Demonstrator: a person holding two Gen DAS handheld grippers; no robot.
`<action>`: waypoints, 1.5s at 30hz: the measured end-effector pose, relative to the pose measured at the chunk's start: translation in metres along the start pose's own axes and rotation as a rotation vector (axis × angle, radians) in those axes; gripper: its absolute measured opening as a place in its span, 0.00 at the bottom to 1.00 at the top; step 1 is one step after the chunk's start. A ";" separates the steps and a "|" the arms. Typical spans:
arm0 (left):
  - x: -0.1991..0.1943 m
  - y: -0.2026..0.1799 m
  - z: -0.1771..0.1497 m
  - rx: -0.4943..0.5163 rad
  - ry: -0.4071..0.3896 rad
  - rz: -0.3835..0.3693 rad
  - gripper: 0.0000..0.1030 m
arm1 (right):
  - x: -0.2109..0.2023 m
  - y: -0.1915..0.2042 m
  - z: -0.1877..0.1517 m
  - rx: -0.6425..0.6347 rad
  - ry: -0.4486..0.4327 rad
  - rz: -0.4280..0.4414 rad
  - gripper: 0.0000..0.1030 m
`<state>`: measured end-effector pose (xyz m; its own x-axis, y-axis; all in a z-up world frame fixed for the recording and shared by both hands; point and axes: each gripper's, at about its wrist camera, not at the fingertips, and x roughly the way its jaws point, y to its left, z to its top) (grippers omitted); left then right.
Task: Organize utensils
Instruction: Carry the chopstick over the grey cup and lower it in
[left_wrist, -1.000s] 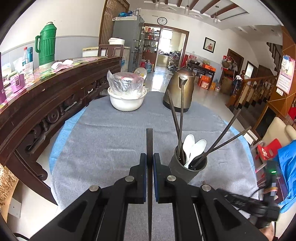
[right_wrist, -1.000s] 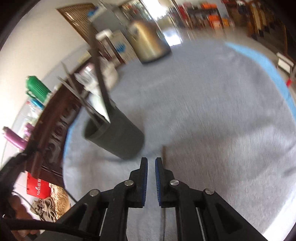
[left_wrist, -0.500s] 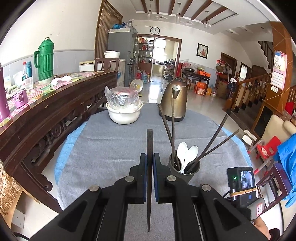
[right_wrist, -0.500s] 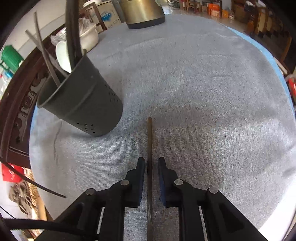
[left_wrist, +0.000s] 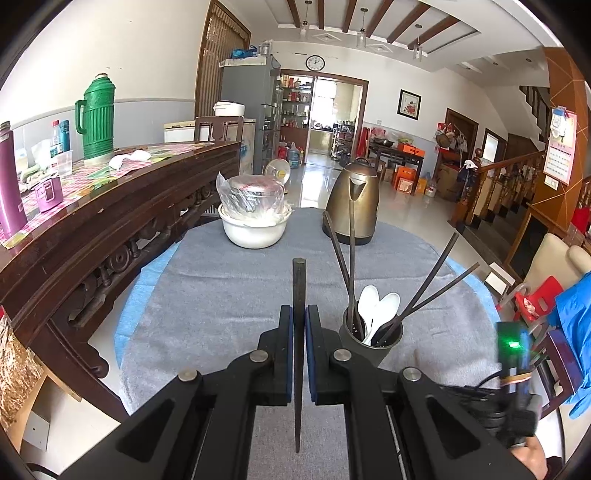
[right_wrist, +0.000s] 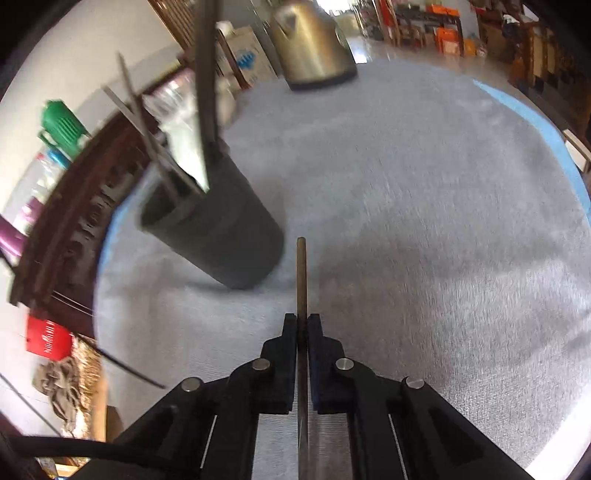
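Grey cloth (left_wrist: 229, 295) covers a round table w/ a blue layer showing at its edge; a carved dark wood sideboard (left_wrist: 110, 206) runs along at 9 to 10 o'clock in the left wrist view, carrying a green thermos (left_wrist: 96, 118) and a purple bottle (left_wrist: 10, 181); a white bowl (left_wrist: 255, 230) w/ a plastic-wrapped pot in it sits at 11 o'clock, a brass-coloured kettle (left_wrist: 354, 201) at 1 o'clock, both at the far side of the cloth; dark utensil cup (left_wrist: 369, 341) stands just right of the left gripper (left_wrist: 299, 321), around 2 o'clock from its tips, holding two white spoons (left_wrist: 378, 308) and four dark chopsticks (left_wrist: 432, 286) that lean outward; left gripper is clamped on one dark chopstick (left_wrist: 298, 295), which pokes out past the tips toward 12 and runs back between the fingers toward the camera; right gripper (right_wrist: 303, 330) is likewise closed on a brownish chopstick (right_wrist: 301, 273), tip pointing to 12 over the cloth, whether it touches the cloth can't tell; in the blurred right wrist view the cup sits at 10 to 11 o'clock from the tips, near the chopstick's end but apart from it; the kettle shows at 12, far off; part of a person's hand (left_wrist: 530, 458) is at the lower right corner of the left view.
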<state>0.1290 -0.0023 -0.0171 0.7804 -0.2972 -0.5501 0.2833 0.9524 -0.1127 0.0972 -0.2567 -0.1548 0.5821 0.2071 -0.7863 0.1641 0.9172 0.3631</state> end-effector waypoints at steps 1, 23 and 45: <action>-0.001 0.000 0.001 -0.004 -0.003 -0.001 0.06 | -0.006 0.000 0.000 0.000 -0.018 0.010 0.06; -0.031 -0.001 0.017 -0.022 -0.084 -0.038 0.06 | -0.145 0.059 0.012 -0.112 -0.667 0.052 0.06; -0.051 -0.023 0.066 0.058 -0.157 -0.102 0.06 | -0.173 0.081 0.058 -0.167 -0.734 0.068 0.06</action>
<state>0.1190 -0.0139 0.0684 0.8221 -0.4032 -0.4018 0.3936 0.9126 -0.1106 0.0560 -0.2379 0.0396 0.9772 0.0385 -0.2088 0.0203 0.9620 0.2725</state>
